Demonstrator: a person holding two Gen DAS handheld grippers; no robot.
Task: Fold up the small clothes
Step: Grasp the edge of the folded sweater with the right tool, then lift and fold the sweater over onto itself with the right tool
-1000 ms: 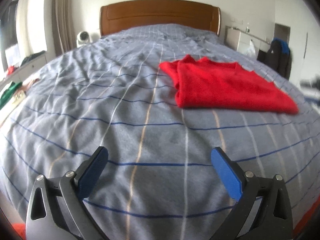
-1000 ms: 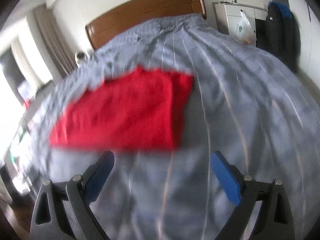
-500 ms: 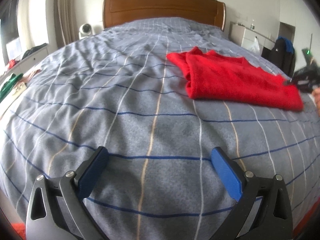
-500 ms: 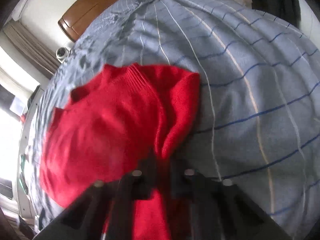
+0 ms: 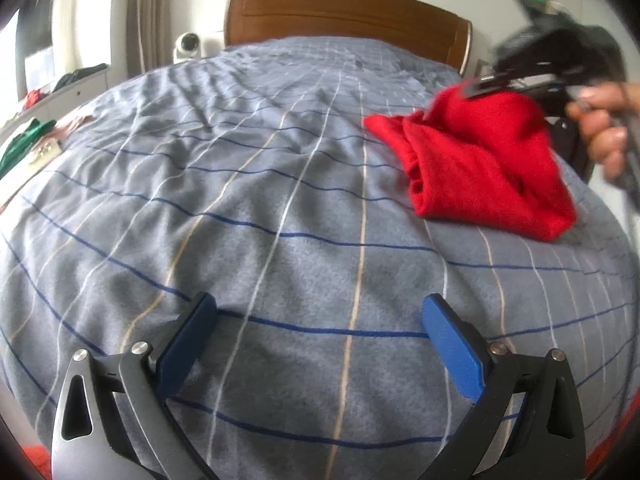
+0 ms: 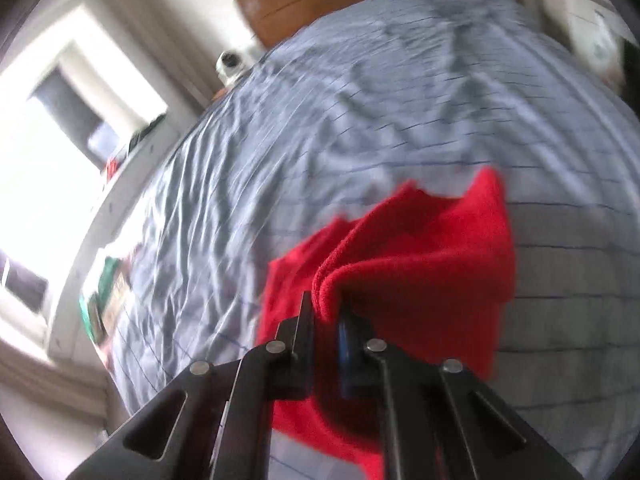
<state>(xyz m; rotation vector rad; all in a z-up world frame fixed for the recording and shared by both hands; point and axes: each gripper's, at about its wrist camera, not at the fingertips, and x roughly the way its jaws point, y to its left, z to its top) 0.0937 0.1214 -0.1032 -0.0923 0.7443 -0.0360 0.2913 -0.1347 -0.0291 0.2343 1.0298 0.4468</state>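
The right gripper [image 6: 326, 312] has clamped and apparently lifted the red garment's [image 6: 420, 264] edge; left gripper [image 5: 320, 336] gapes empty.

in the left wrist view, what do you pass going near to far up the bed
left gripper with open fingers → bare checked blanket → red garment pinched by the right gripper → wooden headboard

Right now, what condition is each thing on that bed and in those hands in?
Red garment: partly folded, one edge lifted off the bed, the rest lying on it.
Right gripper: fingers shut on the red garment's edge.
Left gripper: fingers wide apart, holding nothing, over the blanket.
Blanket: spread across the bed, wrinkled.
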